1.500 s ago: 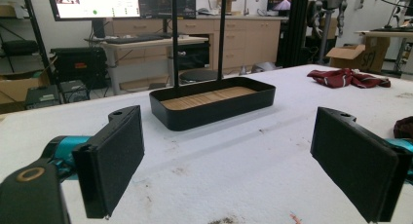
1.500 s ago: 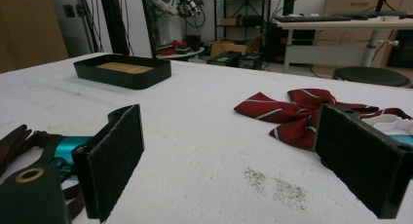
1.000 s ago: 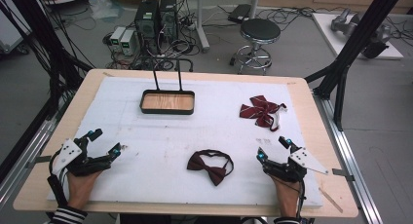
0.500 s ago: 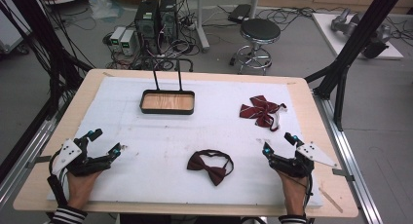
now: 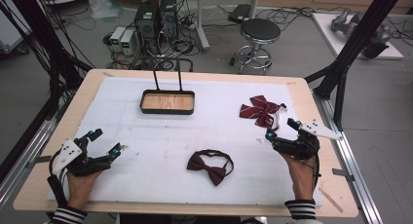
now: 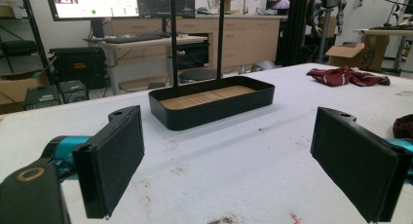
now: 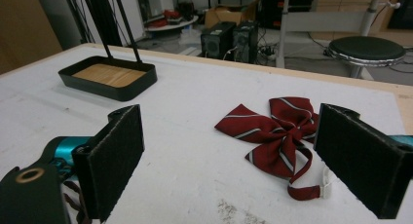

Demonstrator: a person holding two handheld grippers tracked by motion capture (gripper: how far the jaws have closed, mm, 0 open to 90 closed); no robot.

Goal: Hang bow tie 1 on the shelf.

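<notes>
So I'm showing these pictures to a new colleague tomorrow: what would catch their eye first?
Probably the striped red bow, lying on the white mat at the far right, just ahead of the open right gripper. Next, the plain dark red bow tie near the front edge between the two hands. Then the black tray with a wooden floor and a tall handle, at the back, well ahead of the open left gripper.
</notes>
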